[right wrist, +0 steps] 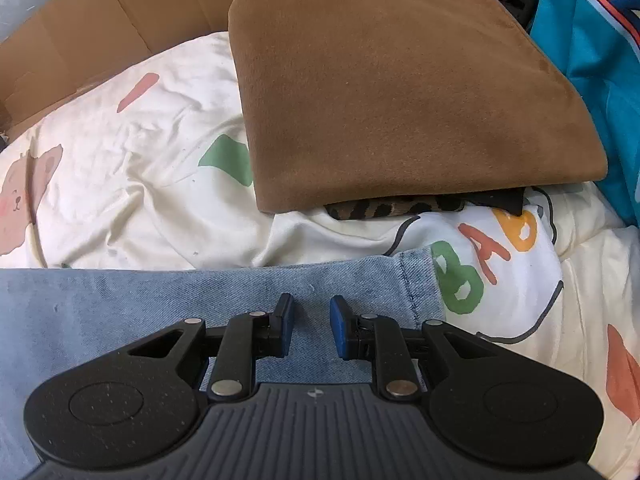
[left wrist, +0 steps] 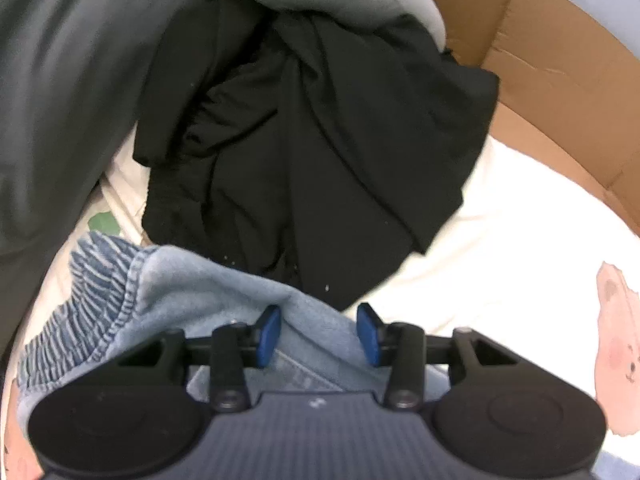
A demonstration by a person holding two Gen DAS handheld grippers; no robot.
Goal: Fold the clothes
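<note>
Left-wrist view showed my left gripper (left wrist: pixel 318 334) clenched on the denim garment's (left wrist: pixel 192 280) bunched waistband over the printed sheet (left wrist: pixel 500 248), while my right gripper (right wrist: pixel 311 326) pinched its hem; uneven pull, I judged, could skew the fold.

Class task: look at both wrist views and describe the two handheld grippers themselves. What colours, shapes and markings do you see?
The left gripper and right gripper look alike: a dark grey ribbed body with a small white mark at its centre, two round black discs at the sides, and black linkage arms ending in blue pads. The right one's pivots have shiny silver caps; the left one's look dark. No cables or sleeves show.
</note>
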